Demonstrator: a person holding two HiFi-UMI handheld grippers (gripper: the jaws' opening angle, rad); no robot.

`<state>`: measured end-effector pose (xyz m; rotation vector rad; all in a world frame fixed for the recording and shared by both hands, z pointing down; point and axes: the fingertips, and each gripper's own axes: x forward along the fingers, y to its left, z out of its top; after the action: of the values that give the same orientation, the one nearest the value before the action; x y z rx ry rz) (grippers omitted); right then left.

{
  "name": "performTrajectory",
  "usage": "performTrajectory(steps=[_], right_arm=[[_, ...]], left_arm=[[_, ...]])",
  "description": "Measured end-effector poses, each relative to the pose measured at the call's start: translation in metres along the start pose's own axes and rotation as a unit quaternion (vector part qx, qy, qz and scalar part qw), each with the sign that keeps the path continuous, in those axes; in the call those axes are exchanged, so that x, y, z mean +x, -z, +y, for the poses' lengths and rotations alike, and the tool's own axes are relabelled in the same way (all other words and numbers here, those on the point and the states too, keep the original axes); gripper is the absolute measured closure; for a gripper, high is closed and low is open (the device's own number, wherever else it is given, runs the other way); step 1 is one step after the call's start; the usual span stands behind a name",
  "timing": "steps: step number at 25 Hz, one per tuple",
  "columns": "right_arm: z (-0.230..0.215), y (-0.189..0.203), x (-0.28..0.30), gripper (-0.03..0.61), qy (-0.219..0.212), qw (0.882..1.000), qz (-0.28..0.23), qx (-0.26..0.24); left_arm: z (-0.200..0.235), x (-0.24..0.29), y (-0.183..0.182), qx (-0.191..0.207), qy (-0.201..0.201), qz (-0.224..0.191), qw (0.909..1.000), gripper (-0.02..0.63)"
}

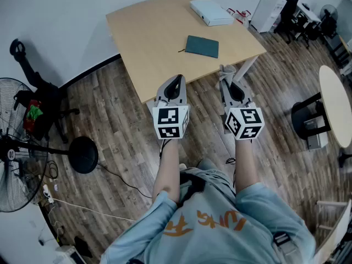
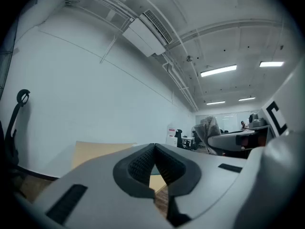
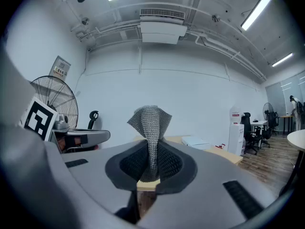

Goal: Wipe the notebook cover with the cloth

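Head view: notebook [image 1: 202, 46] is lying on the table [image 1: 154, 32], farther off and between both grippers, long axis left-right. Right gripper [image 1: 226, 77] is clamping the cloth [image 3: 150, 123]; left gripper [image 1: 177, 79] is hanging closed, empty.

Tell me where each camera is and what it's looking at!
Head view: on the person's head, looking down at table and notebook; arms, left gripper, right gripper show.
Left gripper view: on the left gripper, facing the wall; own shut, empty jaws show.
Right gripper view: on the right gripper, facing the wall; jaws shut on the cloth.
Shared: all show the table.
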<state>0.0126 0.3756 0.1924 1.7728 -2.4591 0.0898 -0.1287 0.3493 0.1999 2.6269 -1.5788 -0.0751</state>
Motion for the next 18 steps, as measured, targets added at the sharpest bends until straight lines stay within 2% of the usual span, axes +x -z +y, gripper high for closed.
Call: performTrajectory(steps=[6,10,18], right_arm=[[-0.001,-0.003,-0.002,0.552,-0.010,1.000,-0.010,0.004],[-0.011,-0.004,0.002,0.552,0.008,1.000,-0.015,0.020],[-0.014,-0.008,0.009,0.551,0.017,1.000,-0.014,0.015]], left_arm=[[-0.003,0.002,-0.001,0.002,0.005,0.002,1.0000,0.597],[-0.001,0.008,0.003,0.000,0.008,0.007,0.9999,0.597],[0.019,0.012,0.003,-0.015,0.001,0.005,0.9999,0.597]])
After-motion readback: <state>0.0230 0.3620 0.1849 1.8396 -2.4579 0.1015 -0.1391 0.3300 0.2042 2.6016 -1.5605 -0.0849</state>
